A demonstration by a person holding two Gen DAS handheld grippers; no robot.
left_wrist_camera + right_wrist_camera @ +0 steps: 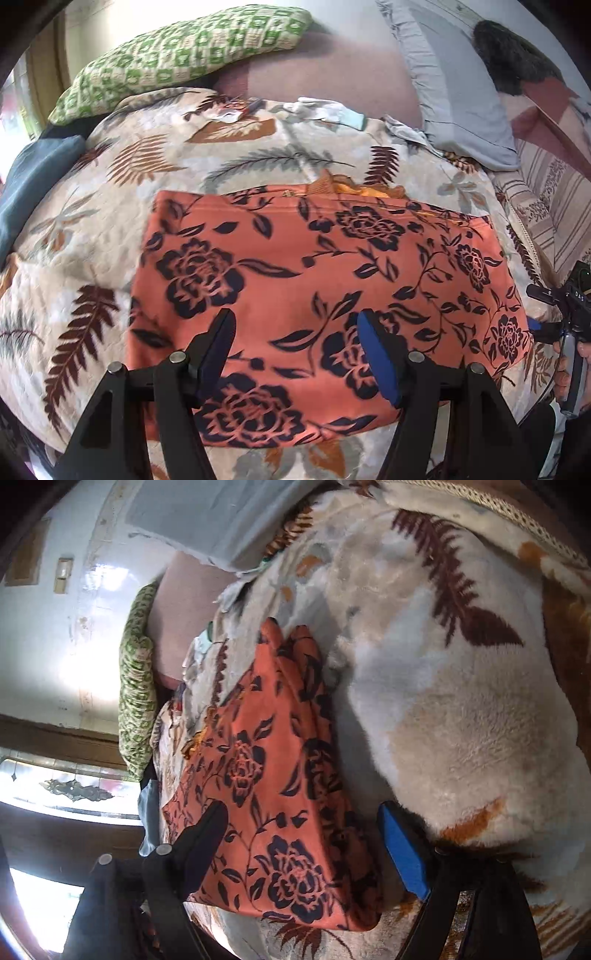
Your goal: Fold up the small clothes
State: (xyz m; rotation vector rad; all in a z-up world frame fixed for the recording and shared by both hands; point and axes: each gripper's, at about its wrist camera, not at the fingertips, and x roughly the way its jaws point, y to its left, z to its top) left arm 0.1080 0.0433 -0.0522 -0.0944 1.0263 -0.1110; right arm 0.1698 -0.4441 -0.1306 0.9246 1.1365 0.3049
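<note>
From the left wrist, an orange flowered cloth (325, 280) lies folded flat on the leaf-print blanket (74, 258) covering the bed. The left gripper (295, 336) hovers over its near edge, fingers (218, 343) spread and empty.

From the right wrist, the right gripper (303, 834) straddles the cloth's (266, 775) right corner, fingers (402, 853) released, gripping nothing.

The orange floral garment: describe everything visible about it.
The orange floral garment is soft, thin-looking cloth in salmon-orange, printed with black roses, leaves and vines. It lies flat as a roughly rectangular, already folded shape on the leaf-patterned fleece blanket. A yellow-orange inner layer peeks out at its far edge. The left claw and the right claw hang open over its near edge and right end; neither visibly grips it.
</note>
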